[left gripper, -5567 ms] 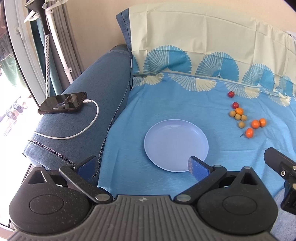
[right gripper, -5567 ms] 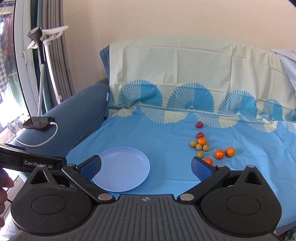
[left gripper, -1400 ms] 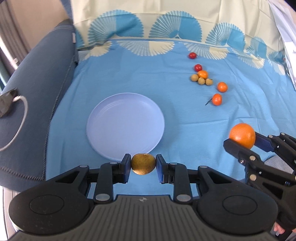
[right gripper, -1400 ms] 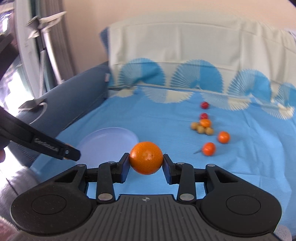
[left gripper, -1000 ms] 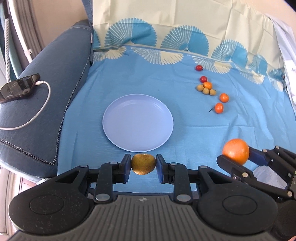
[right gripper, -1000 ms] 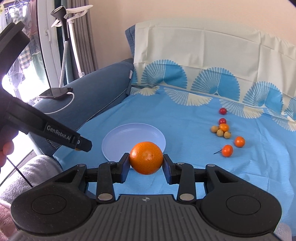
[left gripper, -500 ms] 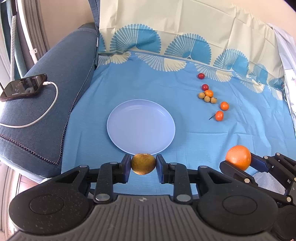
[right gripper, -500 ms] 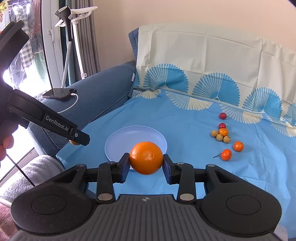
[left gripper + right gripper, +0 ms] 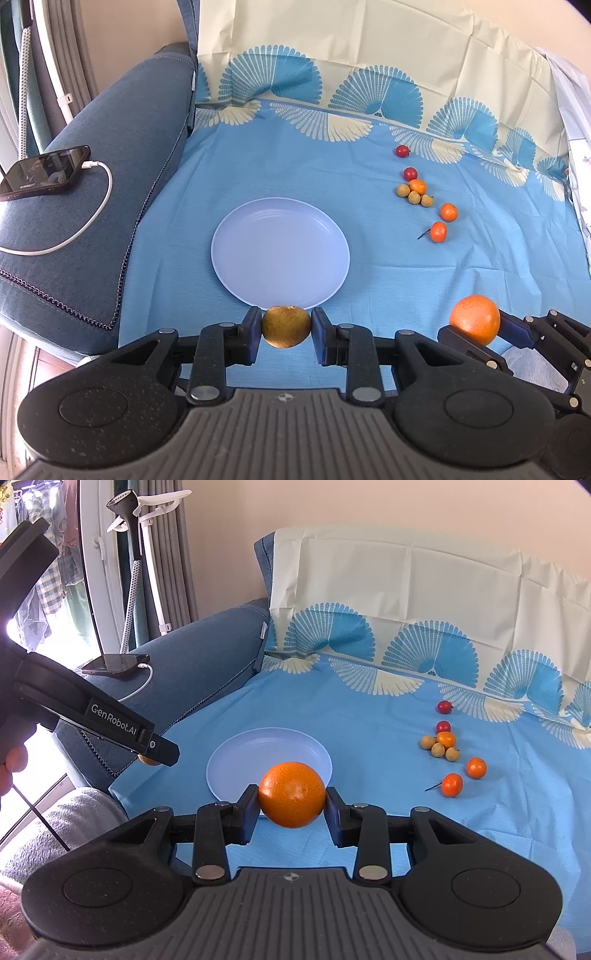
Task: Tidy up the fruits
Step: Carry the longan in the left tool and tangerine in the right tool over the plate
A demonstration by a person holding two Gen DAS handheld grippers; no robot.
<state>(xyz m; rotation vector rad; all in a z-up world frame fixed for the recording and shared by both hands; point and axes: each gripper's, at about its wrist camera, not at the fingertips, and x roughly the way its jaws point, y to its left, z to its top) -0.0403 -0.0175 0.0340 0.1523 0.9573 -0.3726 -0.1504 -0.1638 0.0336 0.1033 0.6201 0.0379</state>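
My left gripper [image 9: 286, 326] is shut on a brown-green round fruit [image 9: 286, 326], held just in front of the near rim of the pale blue plate [image 9: 240, 236]. My right gripper [image 9: 291, 800] is shut on a large orange [image 9: 291, 800], held in front of the plate [image 9: 236, 757]. The orange also shows in the left wrist view [image 9: 474, 319], to the right of the plate. The left gripper's body [image 9: 110, 722] shows at the left in the right wrist view. The plate is empty.
Small fruits lie on the blue cloth right of the plate: two red ones [image 9: 402, 150], several small tan ones [image 9: 413, 195] and small oranges [image 9: 439, 232]. A phone with a white cable [image 9: 40, 173] lies on the sofa arm [image 9: 110, 147] at left.
Both grippers keep hold of their fruits. The views have pulled back slightly; the plate sits a little farther from the left gripper's fingertips.
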